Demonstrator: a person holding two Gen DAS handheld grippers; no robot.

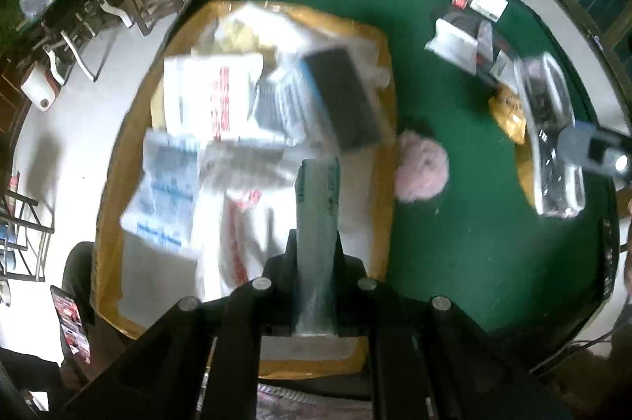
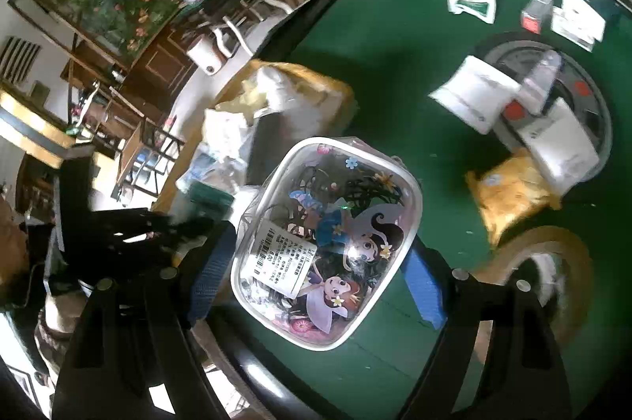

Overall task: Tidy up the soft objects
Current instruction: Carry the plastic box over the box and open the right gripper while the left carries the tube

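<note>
Over the box, left view only: we saw our left gripper [image 1: 318, 183] clamped on a green packet [image 1: 318, 207] above the cardboard box [image 1: 385, 96].
Right view only: our right gripper [image 2: 316, 274] held a cartoon pouch [image 2: 328, 242], jaws wide around it.

Desk [image 2: 395, 37]: matt green felt-like cloth. Pouch [image 2: 328, 242]: clear glossy plastic, printed, with a paper label. Packet [image 1: 318, 207]: dull green, smooth film. Box [image 1: 381, 72]: tan cardboard, glossy tape at edges. Ball [image 1: 422, 169]: pink, fluffy, rough. Right pads [image 2: 424, 285]: blue, textured.

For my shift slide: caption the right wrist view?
Right gripper holds a clear cartoon pouch above the green table.
</note>
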